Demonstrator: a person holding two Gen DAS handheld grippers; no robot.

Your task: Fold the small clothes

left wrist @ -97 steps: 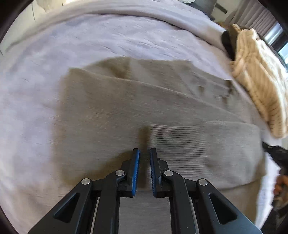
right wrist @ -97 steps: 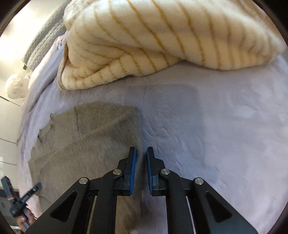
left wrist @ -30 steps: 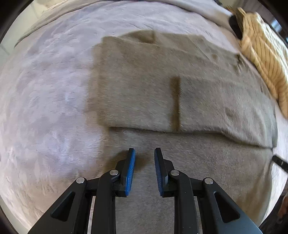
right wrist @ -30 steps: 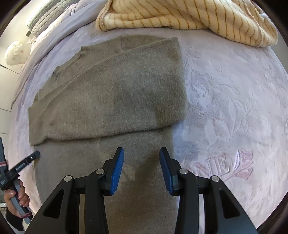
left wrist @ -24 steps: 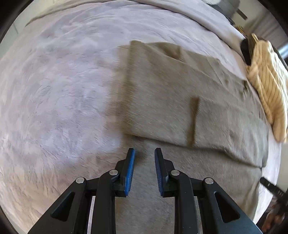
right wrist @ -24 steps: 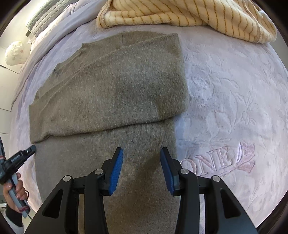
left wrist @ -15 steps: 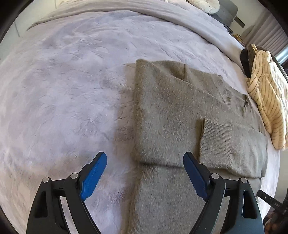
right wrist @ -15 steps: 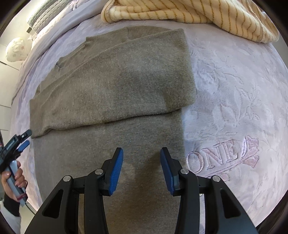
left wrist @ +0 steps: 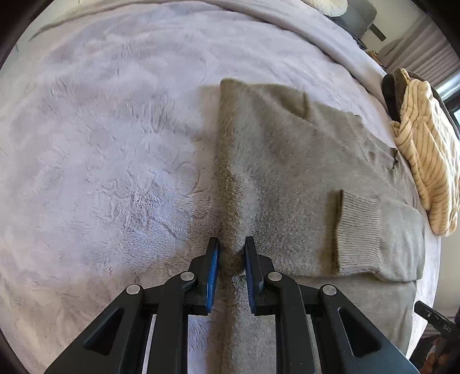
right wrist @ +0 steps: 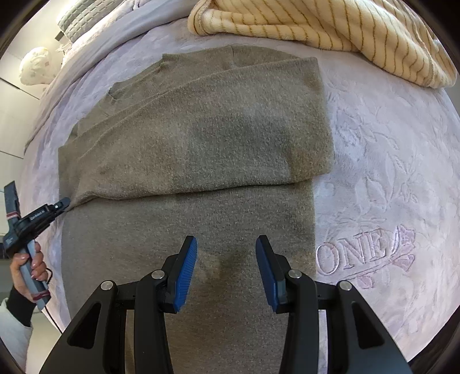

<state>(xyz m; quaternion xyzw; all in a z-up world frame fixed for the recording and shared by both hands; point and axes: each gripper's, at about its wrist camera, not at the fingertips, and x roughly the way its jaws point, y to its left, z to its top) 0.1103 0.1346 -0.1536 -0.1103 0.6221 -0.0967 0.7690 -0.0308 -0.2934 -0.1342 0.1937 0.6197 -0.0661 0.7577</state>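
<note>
A grey-brown sweater [right wrist: 201, 138] lies flat on a bed covered with a pale lilac plush blanket [left wrist: 100, 143]. Its sleeves are folded across the body, and one ribbed cuff [left wrist: 356, 230] lies on top near the middle. The sweater's lower part runs toward both cameras.

The left gripper [left wrist: 231, 259] points steeply down at the sweater's side edge, where the folded sleeve meets the body. Its jaws are closing, with a raised ridge of knit pinched between the blue pads [left wrist: 213, 276]. In the right wrist view its tip meets the same edge of the sweater, and a hand [right wrist: 27, 267] in a dark sleeve grips its handle.

The right gripper [right wrist: 226, 244] hangs over the sweater's lower part, nearer the opposite side edge. Its jaws stand apart with nothing between them, and the knit below is untouched.

A cream throw with thin tan stripes [right wrist: 330, 26] lies bunched at the bed's far edge, just beyond the sweater's neckline. Embroidered letters "ONE" with a rose [right wrist: 365, 253] show in the blanket beside the sweater's side edge.
</note>
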